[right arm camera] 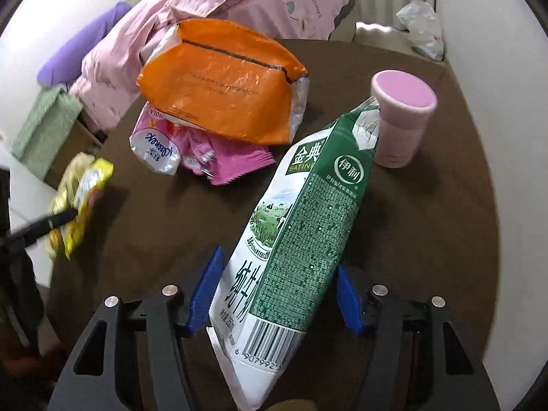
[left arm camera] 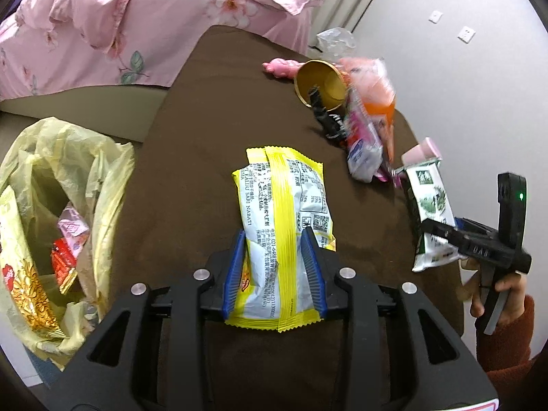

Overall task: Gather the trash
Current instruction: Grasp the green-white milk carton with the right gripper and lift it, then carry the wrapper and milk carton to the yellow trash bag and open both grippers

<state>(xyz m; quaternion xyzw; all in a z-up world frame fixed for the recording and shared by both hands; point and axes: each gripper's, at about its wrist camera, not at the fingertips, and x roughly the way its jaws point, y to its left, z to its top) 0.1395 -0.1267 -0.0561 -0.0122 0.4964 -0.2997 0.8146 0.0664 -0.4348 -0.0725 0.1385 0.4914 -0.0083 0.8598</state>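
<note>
A yellow snack wrapper sits between the blue pads of my left gripper, which is shut on it above the brown table. The right wrist view shows that gripper at the left edge with the wrapper blurred. My right gripper is shut on a green-and-white milk carton. The carton stands tilted, touching both pads. The left wrist view shows the carton and that gripper at the table's right edge. A yellow trash bag gapes open at the left, with wrappers inside.
An orange packet, a tissue pack and pink wrappers lie piled at the table's far side. A pink cup stands beside the carton. A tipped paper cup and a pink toy lie further back. A pink-covered bed borders the table.
</note>
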